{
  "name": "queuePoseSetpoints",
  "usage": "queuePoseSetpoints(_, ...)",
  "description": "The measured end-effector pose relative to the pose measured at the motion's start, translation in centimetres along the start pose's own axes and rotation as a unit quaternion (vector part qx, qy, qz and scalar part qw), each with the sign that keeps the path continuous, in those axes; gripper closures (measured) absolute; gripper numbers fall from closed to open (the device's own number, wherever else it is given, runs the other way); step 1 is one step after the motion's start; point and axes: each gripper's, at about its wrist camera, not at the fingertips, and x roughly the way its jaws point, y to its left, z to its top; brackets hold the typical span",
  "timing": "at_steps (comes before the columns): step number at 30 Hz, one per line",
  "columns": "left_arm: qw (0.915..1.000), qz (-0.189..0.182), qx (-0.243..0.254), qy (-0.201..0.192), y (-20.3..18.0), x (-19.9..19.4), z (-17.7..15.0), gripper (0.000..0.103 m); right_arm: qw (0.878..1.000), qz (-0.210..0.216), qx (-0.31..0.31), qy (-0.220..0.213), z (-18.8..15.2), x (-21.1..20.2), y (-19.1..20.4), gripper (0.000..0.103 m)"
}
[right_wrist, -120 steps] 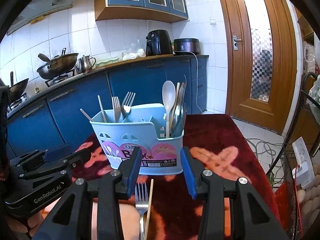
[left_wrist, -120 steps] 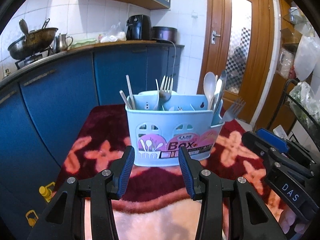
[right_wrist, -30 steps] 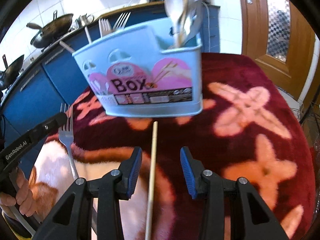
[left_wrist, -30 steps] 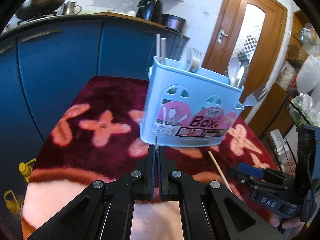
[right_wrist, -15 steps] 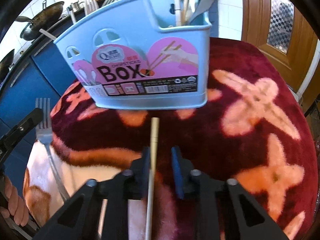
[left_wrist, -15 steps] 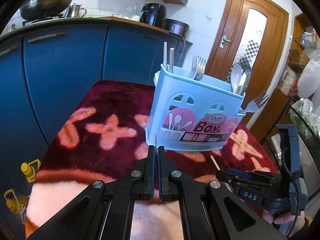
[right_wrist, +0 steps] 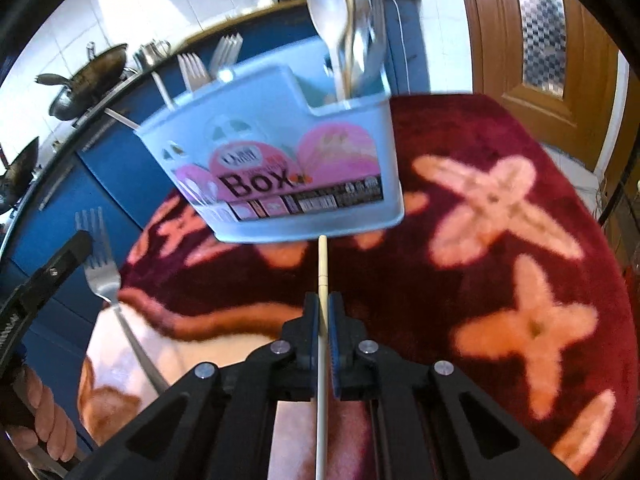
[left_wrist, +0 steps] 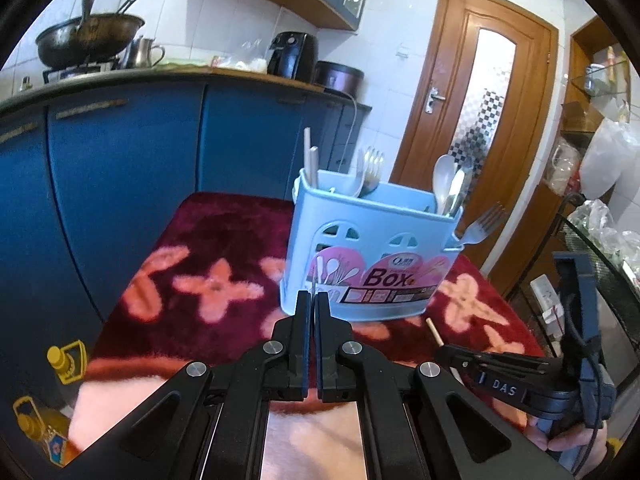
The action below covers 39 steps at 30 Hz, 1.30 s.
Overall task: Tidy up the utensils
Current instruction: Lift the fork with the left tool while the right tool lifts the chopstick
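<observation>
My right tongs [right_wrist: 323, 312] are pinched tight on a thin pale chopstick [right_wrist: 322, 264]. Its tip pokes out in front and points at the bottom of the blue box [right_wrist: 280, 168]. My left tongs [left_wrist: 311, 304] are squeezed shut on a silver fork [right_wrist: 105, 276]. In my left view only a thin bit of its edge sticks up between the pads. In my right view I can see its prongs standing up beside the box. The chopstick looks light, stiff and smooth, so I think it could slip or swing if I grab it near one end. Holding it close to the middle looks safer to me. The fork looks hard and a bit heavier, with a slick, shiny handle, so a firm pinch on the flat handle seems best. The box stands on a fuzzy red cloth [right_wrist: 500, 280] with pink flowers. It already holds chopsticks, forks and spoons in its own little rooms. Its sticker says "Box" in big dark letters. The smaller writing is too tiny to read. My right tongs have "DAS" on the side [left_wrist: 503, 387]. My left tongs have white writing too, but it is cut off.
</observation>
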Motion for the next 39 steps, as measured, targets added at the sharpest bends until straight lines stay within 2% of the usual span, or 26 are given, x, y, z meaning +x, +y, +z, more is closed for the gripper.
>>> queuePoseSetpoints(4, 0.9998, 0.004, 0.014, -0.014, -0.8, -0.9, 0.2, 0.102, 0.999, 0.000, -0.021, -0.048, 0.0, -2.5, 1.0, 0.097)
queuePoseSetpoints(11, 0.9992, 0.001, 0.024, -0.030, -1.9, -2.2, 0.5, 0.101, 0.994, 0.004, -0.042, -0.104, 0.2, -5.6, 2.4, 0.097)
queuePoseSetpoints(24, 0.9973, 0.002, 0.038, -0.062, -2.9, -4.3, 1.6, 0.101, 0.986, 0.019, -0.053, -0.155, 0.5, -9.0, 3.5, 0.097)
queuePoseSetpoints(39, 0.9928, 0.010, 0.071, -0.097, -4.5, -5.6, 4.8, 0.101, 0.979, 0.031, -0.053, -0.193, 2.4, -10.8, 3.4, 0.097)
